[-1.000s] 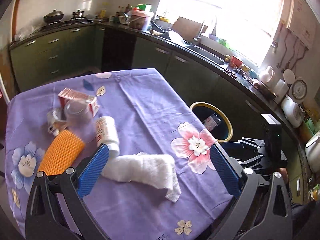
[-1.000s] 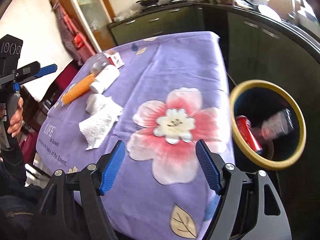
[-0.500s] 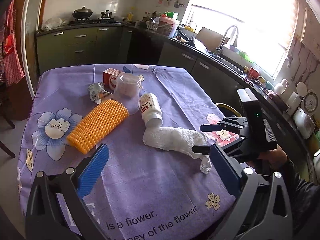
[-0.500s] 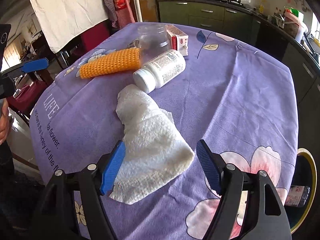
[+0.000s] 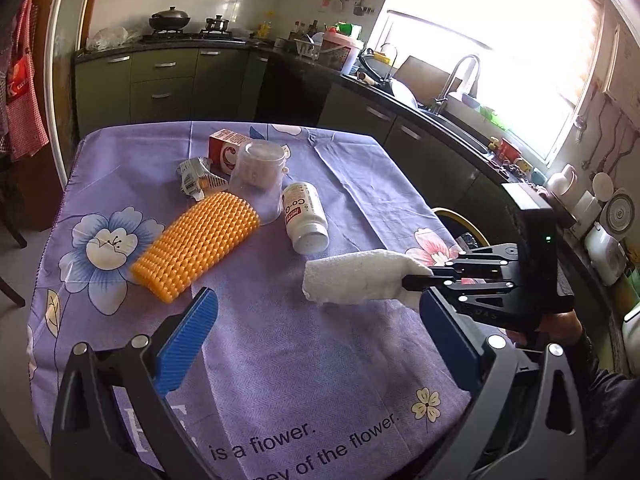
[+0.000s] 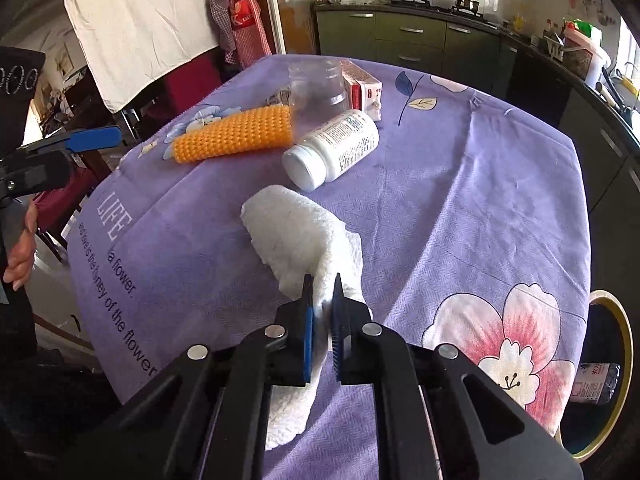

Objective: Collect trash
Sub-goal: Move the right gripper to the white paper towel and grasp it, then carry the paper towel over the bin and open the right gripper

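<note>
A crumpled white paper towel (image 6: 298, 236) lies on the purple flowered tablecloth (image 6: 480, 208). My right gripper (image 6: 322, 296) is shut on the towel's near end; in the left wrist view the towel (image 5: 356, 276) hangs from that gripper (image 5: 420, 276), partly lifted. My left gripper (image 5: 316, 340) is open and empty, above the table's near edge. Further back lie a white pill bottle (image 5: 305, 218), an orange knobbly sleeve (image 5: 196, 246), a clear plastic cup (image 5: 258, 178), a red and white carton (image 5: 225, 151) and a crumpled wrapper (image 5: 196, 176).
A yellow-rimmed trash bin (image 6: 616, 368) stands off the table's right side with a bottle (image 6: 596, 382) inside. Green kitchen cabinets (image 5: 160, 84) and a counter with a sink (image 5: 460, 120) run behind the table. A chair stands at the left.
My right gripper closed on the near end of the paper towel and began lifting it. My left gripper drew back slightly and stayed open.
</note>
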`<state>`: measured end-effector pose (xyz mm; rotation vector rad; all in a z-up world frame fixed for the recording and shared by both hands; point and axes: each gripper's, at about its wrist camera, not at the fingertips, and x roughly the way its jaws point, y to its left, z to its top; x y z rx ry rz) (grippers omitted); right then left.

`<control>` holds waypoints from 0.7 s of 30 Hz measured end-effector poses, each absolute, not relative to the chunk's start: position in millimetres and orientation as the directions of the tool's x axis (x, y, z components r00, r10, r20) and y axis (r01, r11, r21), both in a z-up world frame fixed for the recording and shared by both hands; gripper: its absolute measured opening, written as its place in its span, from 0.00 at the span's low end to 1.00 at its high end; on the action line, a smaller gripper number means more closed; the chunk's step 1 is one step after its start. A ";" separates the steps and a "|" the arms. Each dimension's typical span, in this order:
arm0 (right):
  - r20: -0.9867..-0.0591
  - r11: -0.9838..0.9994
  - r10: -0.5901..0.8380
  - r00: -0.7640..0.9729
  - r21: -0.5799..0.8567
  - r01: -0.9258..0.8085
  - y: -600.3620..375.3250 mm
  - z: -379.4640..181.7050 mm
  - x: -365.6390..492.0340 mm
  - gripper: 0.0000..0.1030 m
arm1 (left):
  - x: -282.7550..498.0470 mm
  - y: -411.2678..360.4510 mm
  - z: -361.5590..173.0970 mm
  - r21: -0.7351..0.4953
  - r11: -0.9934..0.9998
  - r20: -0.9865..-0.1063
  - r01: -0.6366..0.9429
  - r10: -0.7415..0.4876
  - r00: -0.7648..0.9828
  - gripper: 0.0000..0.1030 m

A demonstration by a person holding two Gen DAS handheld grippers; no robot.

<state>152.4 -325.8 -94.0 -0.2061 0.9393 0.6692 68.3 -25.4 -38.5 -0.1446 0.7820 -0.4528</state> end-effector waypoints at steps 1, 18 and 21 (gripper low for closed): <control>-0.791 0.782 0.452 0.412 0.129 -0.610 -329.7 -88.1 148.6 0.08 | 68.2 -25.3 -38.3 -0.291 0.895 -0.646 0.339 -0.445 0.621 0.93; -0.796 0.999 0.012 0.606 -0.018 -0.045 -527.8 -63.9 161.8 0.08 | 64.7 -42.8 -34.4 -0.270 0.873 -0.633 0.406 -0.479 0.608 0.93; -0.815 0.995 -0.099 0.571 -0.088 0.048 -557.6 -81.7 179.8 0.08 | 68.4 -44.7 -35.6 -0.272 0.872 -0.639 0.406 -0.480 0.602 0.93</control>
